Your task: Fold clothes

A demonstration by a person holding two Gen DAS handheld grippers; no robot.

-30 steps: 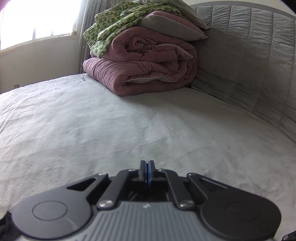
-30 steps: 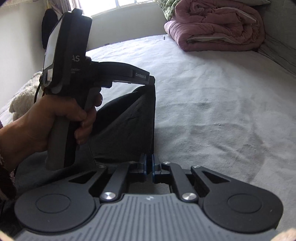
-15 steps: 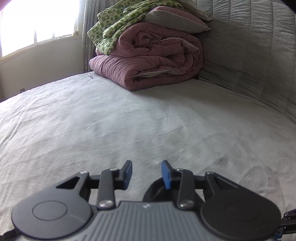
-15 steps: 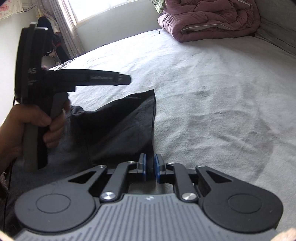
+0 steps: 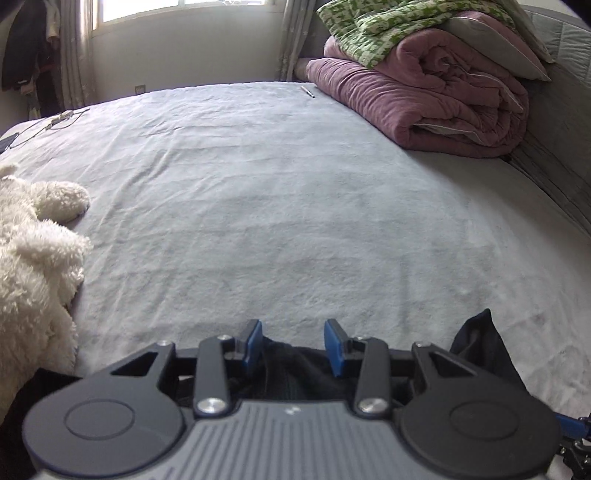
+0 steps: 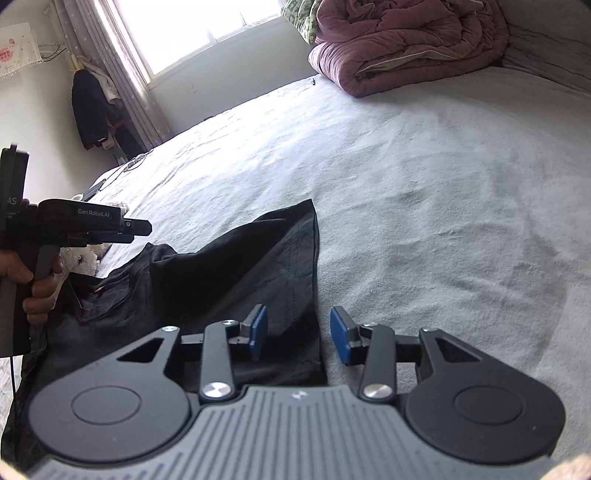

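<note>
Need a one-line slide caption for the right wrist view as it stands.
Right gripper open over the dark garment lying on the grey bed; left gripper held open beside it.

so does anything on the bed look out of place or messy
A small thin pen-like object lies loose on the grey bedspread beside the folded maroon quilt. The dark garment lies rumpled, one corner sticking out; both grippers are open above it.

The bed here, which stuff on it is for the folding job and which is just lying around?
For the job:
dark garment
left tongs, open
right tongs, open

Lying about:
purple comforter
green patterned blanket
white plush toy
pen
</note>
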